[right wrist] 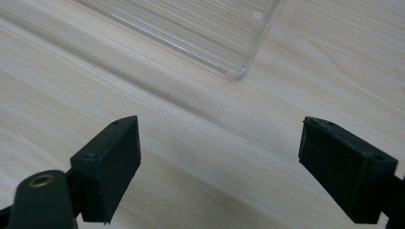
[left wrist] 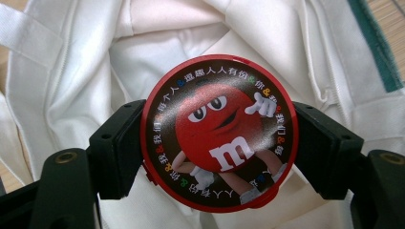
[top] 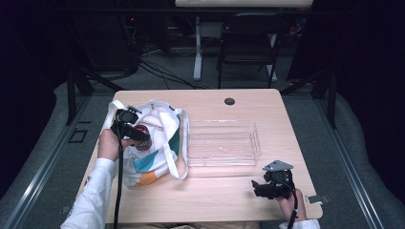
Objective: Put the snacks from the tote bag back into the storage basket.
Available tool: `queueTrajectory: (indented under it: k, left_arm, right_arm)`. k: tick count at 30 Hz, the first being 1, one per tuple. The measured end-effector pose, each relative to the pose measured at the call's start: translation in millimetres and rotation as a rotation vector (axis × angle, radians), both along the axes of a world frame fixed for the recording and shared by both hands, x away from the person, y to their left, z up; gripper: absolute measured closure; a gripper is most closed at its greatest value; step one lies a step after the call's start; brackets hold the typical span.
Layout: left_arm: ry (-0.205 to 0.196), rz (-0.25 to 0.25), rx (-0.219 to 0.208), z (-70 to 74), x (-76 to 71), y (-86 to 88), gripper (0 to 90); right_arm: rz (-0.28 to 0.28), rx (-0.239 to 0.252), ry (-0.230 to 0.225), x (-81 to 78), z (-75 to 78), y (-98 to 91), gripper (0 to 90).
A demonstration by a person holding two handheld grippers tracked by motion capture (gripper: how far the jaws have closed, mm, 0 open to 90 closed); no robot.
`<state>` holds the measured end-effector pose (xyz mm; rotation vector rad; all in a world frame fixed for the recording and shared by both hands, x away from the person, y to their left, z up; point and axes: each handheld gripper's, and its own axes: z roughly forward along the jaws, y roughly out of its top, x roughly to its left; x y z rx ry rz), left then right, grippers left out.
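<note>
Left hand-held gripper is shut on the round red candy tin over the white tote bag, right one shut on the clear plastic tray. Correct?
Not quite. The right hand-held gripper is open, over bare wooden table, short of the clear plastic tray, as the right gripper view shows. The left hand-held gripper does clamp the round red candy tin over the white tote bag.

Red tin [left wrist: 219, 133] in jaws, over prob. bag [left wrist: 86, 71]

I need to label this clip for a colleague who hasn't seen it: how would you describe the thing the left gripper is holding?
On the wooden table, left of the clear plastic tray, lies a white tote bag. Just above its opening, the left gripper clamps a round red-rimmed tin; its dark lid shows a red cartoon candy with a white "m".
</note>
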<state>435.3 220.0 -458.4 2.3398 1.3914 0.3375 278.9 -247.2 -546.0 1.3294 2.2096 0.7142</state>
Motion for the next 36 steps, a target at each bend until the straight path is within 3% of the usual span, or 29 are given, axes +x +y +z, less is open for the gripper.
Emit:
queueTrajectory:
  k: [19,36]
  left_arm:
    - [-0.039,-0.037,0.012,39.6,-3.0,-12.5,25.9]
    - [-0.065,-0.074,0.008,64.5,-3.4,-27.6,25.9]
  right_arm:
    - [0.001,0.005,-0.004,0.1,-0.4,-0.1,13.8]
    - [0.007,0.004,-0.002,-0.4,0.4,-0.8,13.8]
